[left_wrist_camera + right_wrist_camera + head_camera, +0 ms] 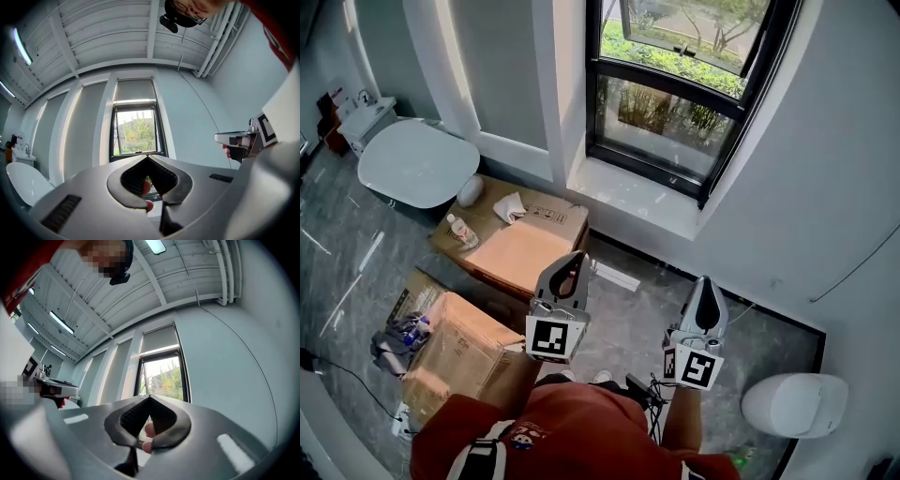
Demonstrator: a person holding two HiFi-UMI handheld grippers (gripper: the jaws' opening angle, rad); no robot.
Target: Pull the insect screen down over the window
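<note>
Left gripper [576, 256] and right gripper [708, 282], jaws together, face the window [667, 111].

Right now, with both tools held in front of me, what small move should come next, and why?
Probably step closer to the window and raise the right tool toward its top edge. Both it and the left tool are shut and empty and are well short of the window, which looks uncovered, so the screen is likely not yet pulled down.
</note>
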